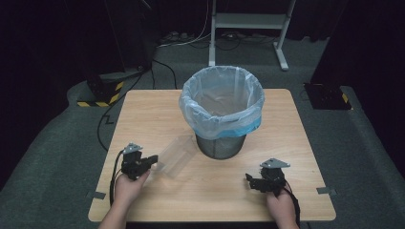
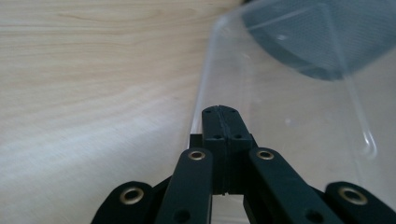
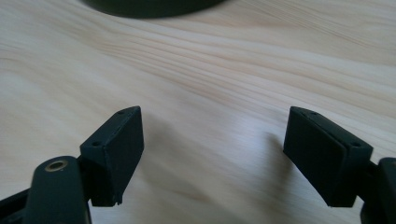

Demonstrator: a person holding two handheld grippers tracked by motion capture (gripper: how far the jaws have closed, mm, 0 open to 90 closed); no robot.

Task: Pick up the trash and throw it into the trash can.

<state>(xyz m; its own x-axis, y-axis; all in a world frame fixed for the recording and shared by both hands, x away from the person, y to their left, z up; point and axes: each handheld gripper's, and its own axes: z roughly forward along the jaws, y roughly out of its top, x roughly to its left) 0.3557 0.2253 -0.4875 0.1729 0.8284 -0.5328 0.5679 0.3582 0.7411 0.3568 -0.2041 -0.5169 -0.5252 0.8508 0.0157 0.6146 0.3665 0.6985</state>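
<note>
**Clear container gripped, bin dead ahead**

I've got the left gripper [image 1: 154, 160] clamped on the rim of a clear plastic container [image 1: 175, 155]; in the left gripper view the jaws are pinched tight together on its near wall [image 2: 219, 122]. The container sits tilted between my left hand and the wire-mesh waste bin [image 1: 221, 143], just beside the bin's base. I can't tell whether it's lifted clear of the table. My right gripper [image 1: 250, 180] rests low near the front right of the table, jaws spread wide with bare wood between them, holding nothing.

My read: the carry step is on, container headed for the bin. The next move calls for a lift high enough to clear the bin liner [image 1: 222, 102], pale blue and folded over the rim, then a release above the opening.

The wooden table [image 1: 143, 109] is light-grained. Grey carpet around it, cables trailing at the back, a white metal stand [image 1: 248, 21] beyond, hazard-striped blocks [image 1: 102, 93] on either side.
</note>
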